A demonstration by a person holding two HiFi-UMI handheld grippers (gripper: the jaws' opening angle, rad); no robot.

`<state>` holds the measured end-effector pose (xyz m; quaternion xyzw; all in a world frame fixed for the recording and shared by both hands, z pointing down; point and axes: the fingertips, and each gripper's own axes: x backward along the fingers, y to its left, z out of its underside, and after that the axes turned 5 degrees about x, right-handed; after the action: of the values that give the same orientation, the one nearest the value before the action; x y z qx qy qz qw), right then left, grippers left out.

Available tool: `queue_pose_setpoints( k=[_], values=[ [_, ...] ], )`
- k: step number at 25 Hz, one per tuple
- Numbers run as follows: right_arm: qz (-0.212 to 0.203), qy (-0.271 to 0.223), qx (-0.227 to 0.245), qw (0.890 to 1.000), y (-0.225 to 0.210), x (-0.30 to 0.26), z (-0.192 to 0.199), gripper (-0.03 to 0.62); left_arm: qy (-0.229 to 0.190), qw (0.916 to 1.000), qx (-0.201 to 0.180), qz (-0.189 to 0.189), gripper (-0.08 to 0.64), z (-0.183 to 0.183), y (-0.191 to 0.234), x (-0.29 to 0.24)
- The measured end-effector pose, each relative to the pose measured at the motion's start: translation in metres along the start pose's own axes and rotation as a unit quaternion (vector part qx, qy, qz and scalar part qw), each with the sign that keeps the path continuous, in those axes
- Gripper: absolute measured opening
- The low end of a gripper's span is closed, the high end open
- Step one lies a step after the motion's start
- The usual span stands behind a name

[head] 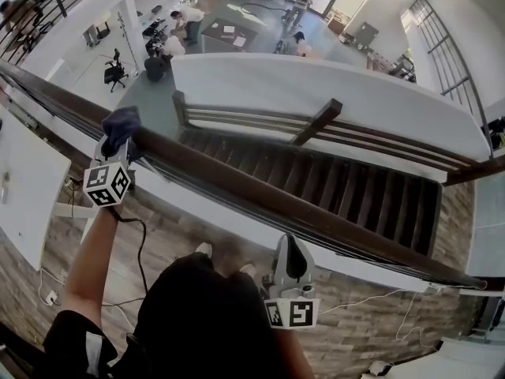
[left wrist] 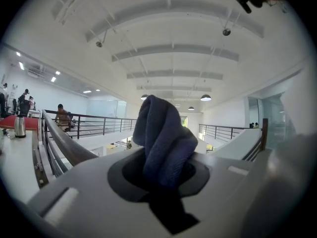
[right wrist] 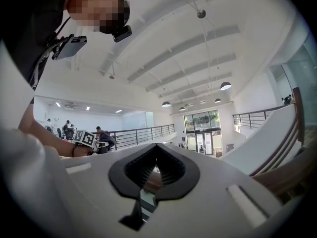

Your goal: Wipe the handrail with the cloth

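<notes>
Pinching the cloth (head: 120, 125), seemingly soft and light, by its bunch, the left gripper (head: 116, 148) holds it at the handrail (head: 252, 189). The right gripper (head: 293, 253) has its jaws together, empty.

The head view looks steeply down from above the person onto the handrail (head: 260, 192) and the stairs (head: 347, 188). Both gripper views sit low beside that rail, tilted up at the ceiling (left wrist: 173, 33). They share the ceiling and, it seems, the far railing (left wrist: 99, 125).

Ceiling: white beamed ceiling (left wrist: 173, 48), round pendant lamps (right wrist: 225, 86).
Floor: brown wood-plank floor (head: 379, 338).
Stairs: dark wooden staircase (head: 347, 188).
Windows: tall glazed entrance doors (right wrist: 200, 125).
</notes>
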<state>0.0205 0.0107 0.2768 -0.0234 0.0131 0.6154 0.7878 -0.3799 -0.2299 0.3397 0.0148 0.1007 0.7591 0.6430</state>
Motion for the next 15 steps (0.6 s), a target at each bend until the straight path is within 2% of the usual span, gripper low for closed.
queue_pose_setpoints(
  k=[5, 7, 10, 13, 15],
  values=[
    [0.011, 0.006, 0.016, 1.000, 0.008, -0.001, -0.002, 0.002, 0.041, 0.9984, 0.000, 0.039, 0.075, 0.026, -0.014, -0.022],
    [0.015, 0.008, 0.019, 1.000, 0.010, -0.002, 0.000, 0.002, 0.046, 0.9978, -0.001, 0.048, 0.074, 0.030, -0.017, -0.027],
    [0.013, 0.009, 0.022, 1.000, 0.013, -0.004, 0.005, 0.002, 0.046, 0.9975, -0.014, 0.052, 0.072, 0.034, -0.016, -0.027],
    [0.012, 0.007, 0.026, 1.000, 0.006, -0.005, 0.002, 0.002, 0.056, 0.9962, -0.044, 0.051, 0.072, 0.040, -0.023, -0.025],
    [0.012, 0.004, 0.031, 0.999, 0.000, -0.005, -0.004, 0.002, 0.056, 0.9963, -0.047, 0.045, 0.072, 0.041, -0.023, -0.025]
  ],
)
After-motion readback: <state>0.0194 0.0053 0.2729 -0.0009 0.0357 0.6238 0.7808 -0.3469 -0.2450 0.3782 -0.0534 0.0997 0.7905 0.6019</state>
